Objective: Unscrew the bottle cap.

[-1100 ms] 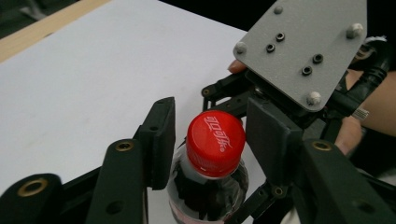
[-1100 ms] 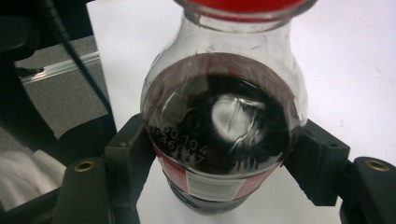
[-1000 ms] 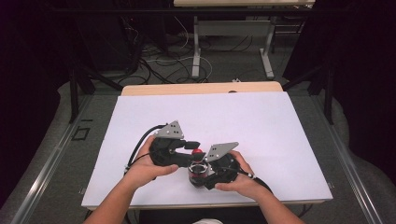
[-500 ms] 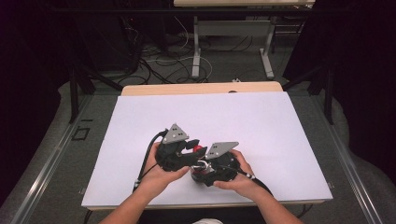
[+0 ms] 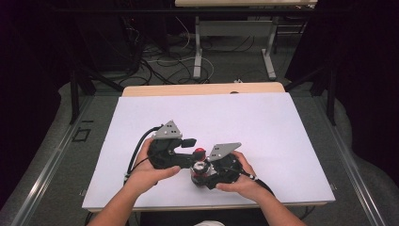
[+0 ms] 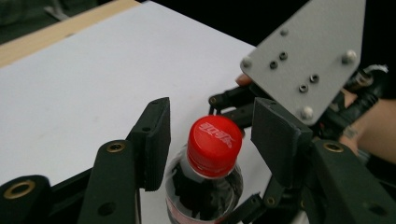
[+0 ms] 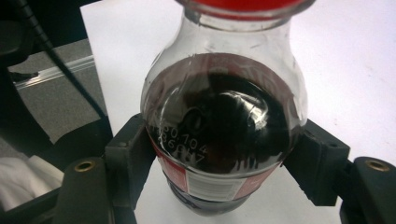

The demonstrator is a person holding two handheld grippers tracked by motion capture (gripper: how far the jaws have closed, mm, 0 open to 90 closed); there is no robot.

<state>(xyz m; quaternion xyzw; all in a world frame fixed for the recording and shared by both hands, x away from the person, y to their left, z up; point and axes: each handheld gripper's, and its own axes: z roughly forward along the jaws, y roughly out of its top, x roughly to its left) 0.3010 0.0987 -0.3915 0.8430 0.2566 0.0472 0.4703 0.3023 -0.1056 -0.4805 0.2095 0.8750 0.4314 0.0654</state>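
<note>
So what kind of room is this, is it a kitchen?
Probably not a kitchen; it looks like a lab or workshop set up for recording. A plain white table top stands among dark curtains, loose cables on the floor run behind it, and the only item being handled is a cola bottle.

The bottle (image 7: 224,121) is clear glossy plastic with bright glints over a dark liquid; its label (image 7: 205,184) is a thin printed film. The cap (image 6: 215,145) is smooth red plastic with a soft sheen. Both tools, left (image 6: 212,140) and right (image 7: 224,177), are matt black plastic with brass-coloured rivets; the plate (image 6: 308,51) is dull grey metal. The worktop (image 5: 263,117) has a matt white sheet over a pale wood edge (image 5: 202,89).
</note>
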